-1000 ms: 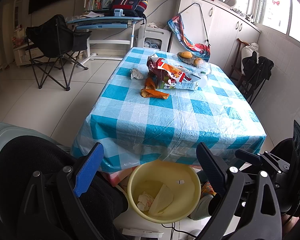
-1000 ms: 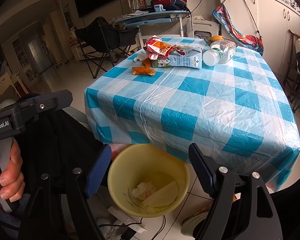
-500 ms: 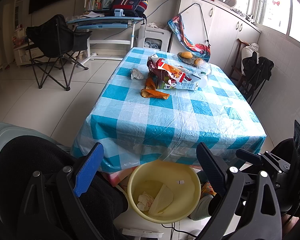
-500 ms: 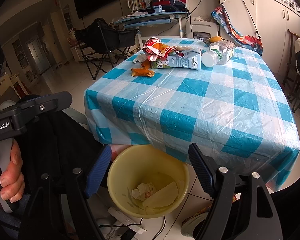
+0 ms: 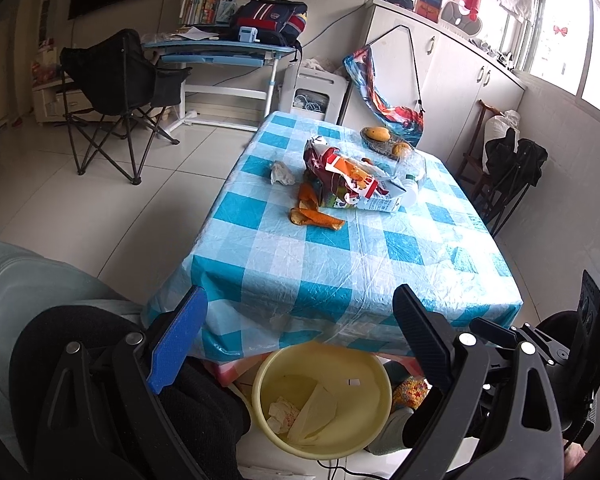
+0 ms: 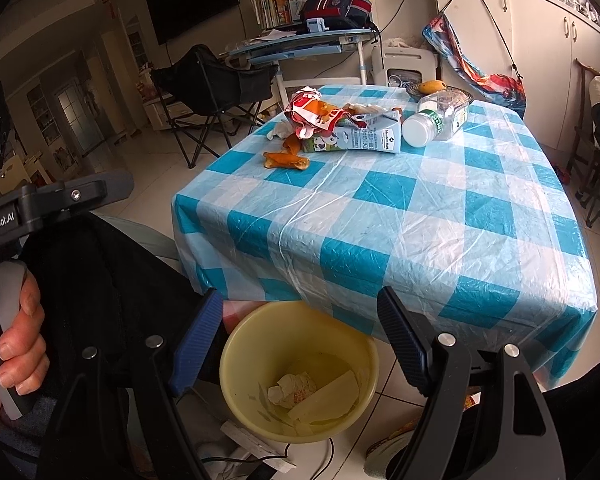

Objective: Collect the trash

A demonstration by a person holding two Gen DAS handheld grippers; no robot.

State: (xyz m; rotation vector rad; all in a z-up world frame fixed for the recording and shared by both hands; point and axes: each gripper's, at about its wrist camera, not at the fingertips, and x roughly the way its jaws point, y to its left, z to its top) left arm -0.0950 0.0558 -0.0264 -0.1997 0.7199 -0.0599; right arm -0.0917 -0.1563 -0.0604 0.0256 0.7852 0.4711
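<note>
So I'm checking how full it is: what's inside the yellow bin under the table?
The yellow bin holds a crumpled paper wad and a pale flat sheet. Anything beneath them is covered.

— How does the left gripper stand?

— Its jaws are spread wide and hold nothing. One finger has a blue pad; the other finger is black and ribbed.

— And the right gripper?

— The same: jaws wide apart, nothing between them, a blue pad on one side and a black finger on the other.

— Any hand visible?

— Yes, in the right wrist view. The left hand is wrapped around the handle of its gripper, at the far left edge, fingers curled.
</note>
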